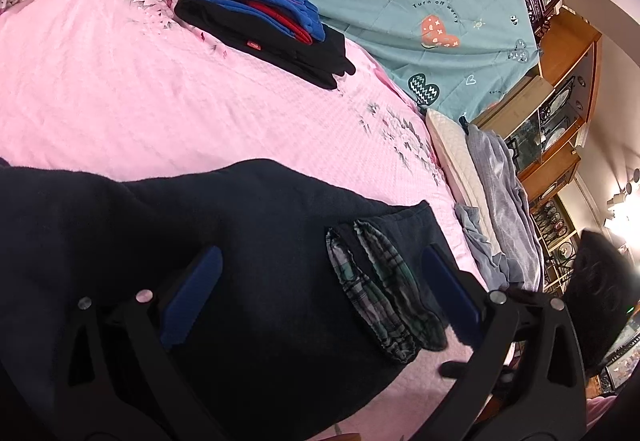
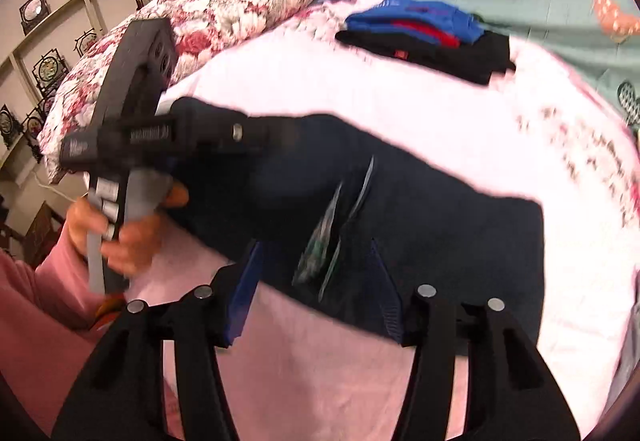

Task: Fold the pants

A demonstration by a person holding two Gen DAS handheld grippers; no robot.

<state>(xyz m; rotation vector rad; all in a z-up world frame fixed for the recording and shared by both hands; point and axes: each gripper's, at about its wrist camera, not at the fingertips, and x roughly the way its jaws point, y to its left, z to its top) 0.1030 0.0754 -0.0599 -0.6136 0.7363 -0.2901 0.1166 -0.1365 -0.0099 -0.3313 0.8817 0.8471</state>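
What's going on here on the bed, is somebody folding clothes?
Yes. A person is folding dark navy pants on a pink bedspread, using a hand-held gripper in each hand. The left hand-held gripper is open with the pants under its fingers, near the plaid pocket lining. The right hand-held gripper is also open, over the near edge of the pants. A stack of folded clothes, blue on black, already sits further back.

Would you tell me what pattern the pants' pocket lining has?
Green-and-white plaid pocket lining on the pants, clearest in the left wrist view.
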